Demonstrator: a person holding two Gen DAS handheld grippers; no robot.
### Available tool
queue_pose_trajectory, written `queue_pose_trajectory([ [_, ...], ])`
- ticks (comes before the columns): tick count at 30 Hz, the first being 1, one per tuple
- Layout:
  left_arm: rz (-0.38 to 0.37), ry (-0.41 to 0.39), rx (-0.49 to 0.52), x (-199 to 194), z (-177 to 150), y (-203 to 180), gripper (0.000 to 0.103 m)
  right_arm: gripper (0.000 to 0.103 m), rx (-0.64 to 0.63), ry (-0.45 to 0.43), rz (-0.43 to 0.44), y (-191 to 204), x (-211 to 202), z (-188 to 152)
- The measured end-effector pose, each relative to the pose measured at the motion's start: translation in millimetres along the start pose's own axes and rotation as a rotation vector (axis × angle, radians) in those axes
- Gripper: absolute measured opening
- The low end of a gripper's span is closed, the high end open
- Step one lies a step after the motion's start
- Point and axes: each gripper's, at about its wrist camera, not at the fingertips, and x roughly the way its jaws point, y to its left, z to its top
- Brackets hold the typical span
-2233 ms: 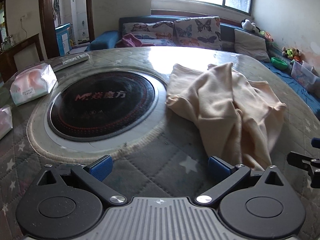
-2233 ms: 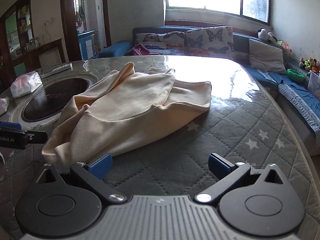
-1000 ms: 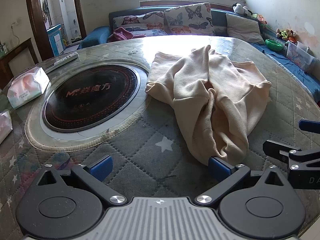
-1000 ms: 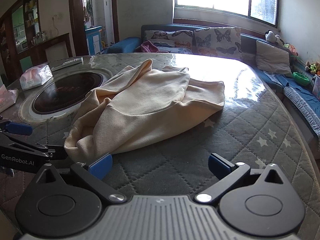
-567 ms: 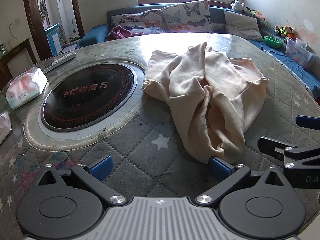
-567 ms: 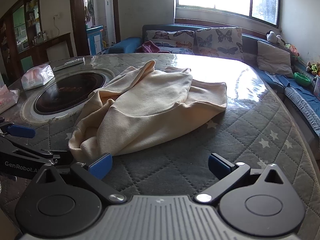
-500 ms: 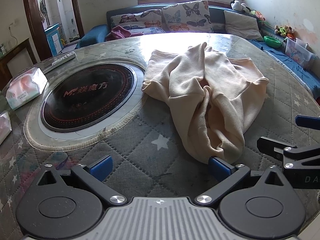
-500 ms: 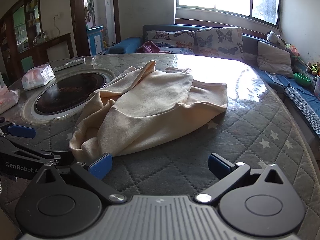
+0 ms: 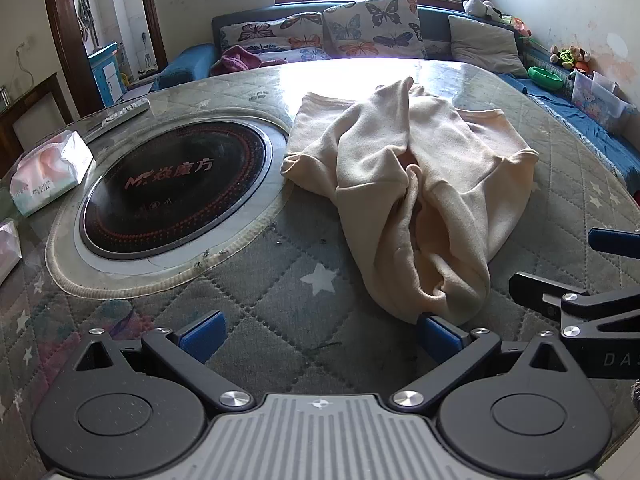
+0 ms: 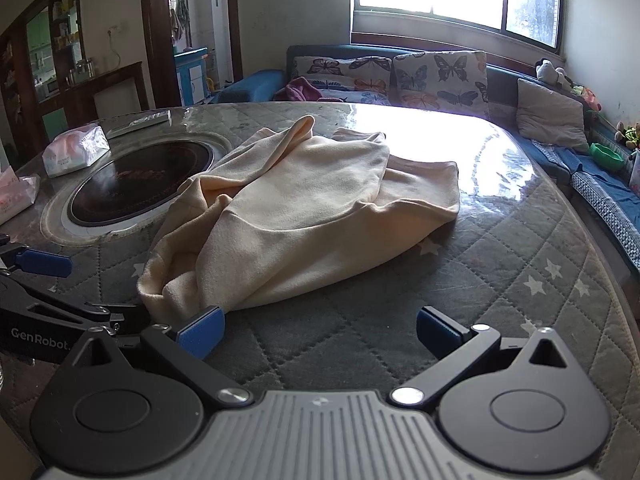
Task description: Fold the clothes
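Here both the left claw [image 9: 320, 338] and right claw [image 10: 320, 330] gape wide, empty, seemingly brushing the crumpled cream garment [image 9: 424, 184].

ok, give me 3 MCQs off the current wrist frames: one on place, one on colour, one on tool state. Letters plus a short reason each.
1. Where does the garment lie relative to the round cooktop, seen from the left wrist?
A. To its right
B. On top of its centre
C. To its left

2. What colour is the garment?
A. Dark blue
B. Pale cream
C. Red

3. What state are the left tool and right tool in?
A. Both shut on the garment
B. Left shut, right open
C. Both open, holding nothing

Answers:
1 A: the cloth sits on the quilted table right of the black disc, its edge just reaching the rim.
2 B: it is cream all over in both views.
3 C: each tool's blue pads stand wide apart with bare table between them.
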Motion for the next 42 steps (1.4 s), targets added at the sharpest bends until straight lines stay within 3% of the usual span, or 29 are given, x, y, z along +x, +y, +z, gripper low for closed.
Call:
queue_pose_trajectory([
  [42,0.006,0.02,-0.003,5.2,8.7,2.2,0.103,0.103,-0.009,-0.007,0.012,3.3,5.4,7.0],
])
